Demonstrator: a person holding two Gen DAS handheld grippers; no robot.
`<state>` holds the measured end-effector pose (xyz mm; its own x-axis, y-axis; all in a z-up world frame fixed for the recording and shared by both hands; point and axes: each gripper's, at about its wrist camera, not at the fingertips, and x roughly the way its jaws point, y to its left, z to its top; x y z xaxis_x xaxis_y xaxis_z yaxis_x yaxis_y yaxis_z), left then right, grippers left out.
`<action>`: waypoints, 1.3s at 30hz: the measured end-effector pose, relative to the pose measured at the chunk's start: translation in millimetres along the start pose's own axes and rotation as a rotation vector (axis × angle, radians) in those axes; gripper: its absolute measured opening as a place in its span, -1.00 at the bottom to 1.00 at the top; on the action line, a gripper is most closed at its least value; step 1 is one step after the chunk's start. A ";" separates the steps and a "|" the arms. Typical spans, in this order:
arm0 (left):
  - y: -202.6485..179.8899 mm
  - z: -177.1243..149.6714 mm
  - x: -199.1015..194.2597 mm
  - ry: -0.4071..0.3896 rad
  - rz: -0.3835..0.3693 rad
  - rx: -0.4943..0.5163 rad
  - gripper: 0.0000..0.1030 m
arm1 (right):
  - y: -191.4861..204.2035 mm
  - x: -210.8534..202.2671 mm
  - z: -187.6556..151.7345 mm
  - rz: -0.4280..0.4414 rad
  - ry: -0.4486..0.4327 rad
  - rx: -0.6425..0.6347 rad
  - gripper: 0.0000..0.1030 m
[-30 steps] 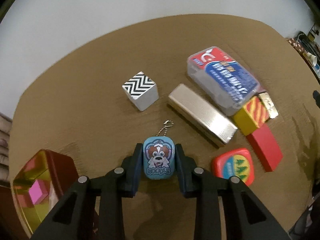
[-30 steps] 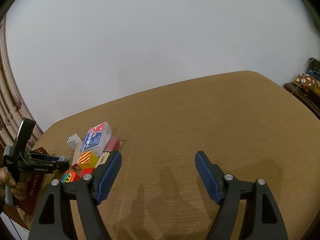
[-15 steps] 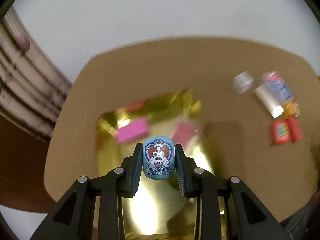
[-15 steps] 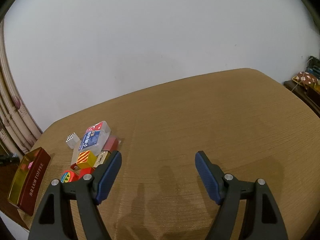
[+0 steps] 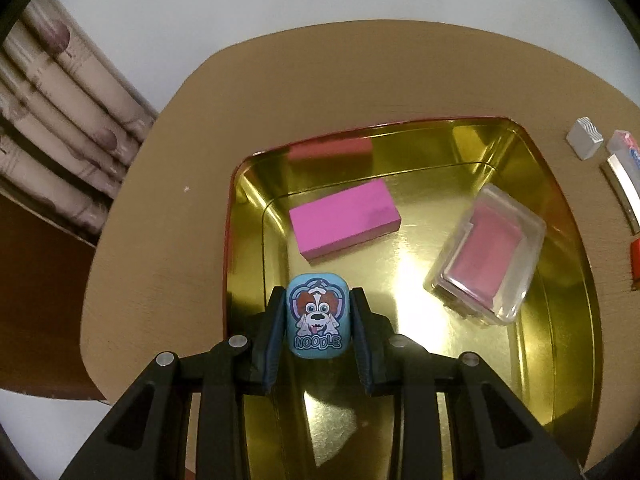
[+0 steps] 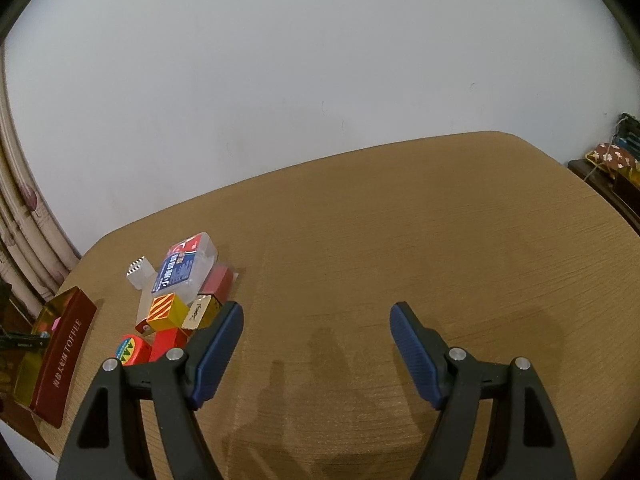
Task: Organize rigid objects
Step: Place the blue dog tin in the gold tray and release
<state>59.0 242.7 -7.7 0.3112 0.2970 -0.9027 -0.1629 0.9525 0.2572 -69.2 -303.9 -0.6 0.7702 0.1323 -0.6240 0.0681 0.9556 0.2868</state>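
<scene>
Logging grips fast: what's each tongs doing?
Left tongs: shut on the blue Noodle dog charm, over the gold tin.
Right tongs: open, empty.

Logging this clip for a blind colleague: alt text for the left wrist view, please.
The left gripper holds a blue "Noodle" dog charm above an open gold tin, which contains a pink block and a clear plastic case.

under the left gripper's fingers (image 5: 356,320) the gold tin (image 5: 568,320) floor is bare. ahead sits a pink block (image 5: 344,218), and ahead to the right a clear box (image 5: 490,258). the table (image 6: 400,240) between and ahead of the right gripper's fingers (image 6: 412,340) is bare; a pile of boxes (image 6: 180,284) crowds the left one.
</scene>
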 end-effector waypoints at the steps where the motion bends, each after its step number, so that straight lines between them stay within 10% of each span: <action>1: -1.3 0.0 -2.5 -0.005 0.002 0.008 -0.36 | 0.1 0.3 0.2 0.001 0.001 -0.001 0.51; 11: -8.5 -18.8 -77.0 -0.188 -0.028 -0.060 -0.03 | 0.8 0.5 -0.3 0.001 0.007 -0.010 0.52; 19: -39.8 -115.4 -179.1 -0.419 -0.146 -0.145 0.58 | 26.8 -7.9 -2.6 0.089 0.006 -0.134 0.51; 26: -35.3 -195.1 -186.6 -0.397 -0.164 -0.224 0.68 | 139.3 -24.9 -5.8 0.469 0.172 -0.547 0.51; 32: -26.2 -222.8 -168.0 -0.335 -0.193 -0.262 0.69 | 198.7 10.5 -9.9 0.495 0.345 -0.836 0.51; 39: -24.3 -225.2 -156.2 -0.301 -0.226 -0.276 0.69 | 202.9 54.3 -10.3 0.482 0.483 -0.877 0.51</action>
<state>-196.5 158.0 49.4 0.6185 0.1288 -0.7751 -0.2898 0.9543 -0.0726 -20.1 -100.1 16.1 0.2542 0.4468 -0.8577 -0.7913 0.6060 0.0812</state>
